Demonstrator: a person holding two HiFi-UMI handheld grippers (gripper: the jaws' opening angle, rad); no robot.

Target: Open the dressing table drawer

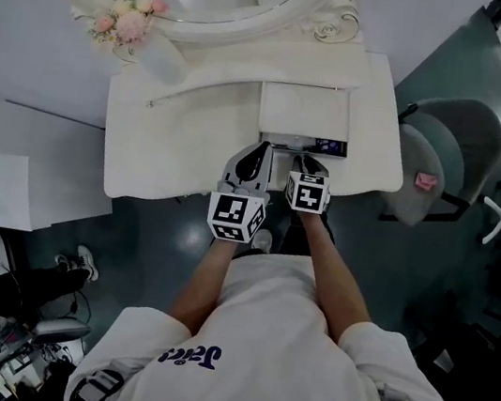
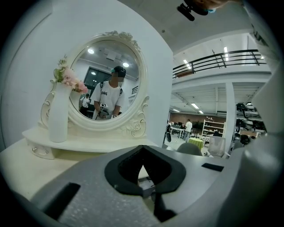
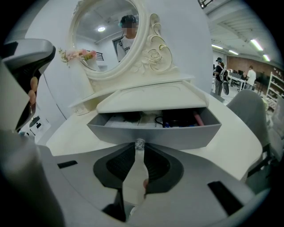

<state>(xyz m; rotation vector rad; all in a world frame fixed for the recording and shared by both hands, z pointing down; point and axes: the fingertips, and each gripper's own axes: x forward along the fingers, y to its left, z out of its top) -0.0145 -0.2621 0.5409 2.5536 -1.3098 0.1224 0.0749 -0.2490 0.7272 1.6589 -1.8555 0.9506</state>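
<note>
- My right gripper points down at the front of the cream-white dressing table. Its jaws are closed part-way, and their tips pinch the small clear, faceted knob on the drawer front.
- The grey-fronted drawer stands partly pulled out from under the cream raised top panel, right of the table's middle and over the table's flat top.
- Inside the open drawer I can see dark objects, a dark cable and a pink stick-shaped item. I cannot identify any of them more closely.
- My left gripper is just beside the right one, on its left, at the table's front edge. It points almost level towards the mirror.
- The left jaws are closed, with their tips meeting and nothing between them.
- The oval mirror in its carved cream frame stands at the back of the table, and a person reflected in it holds the two grippers.
- A tall white vase with pink and cream flowers stands on the low shelf at the mirror's left side.
- A grey upholstered chair stands off the table's right end, with a small pink object lying on its seat.
</note>
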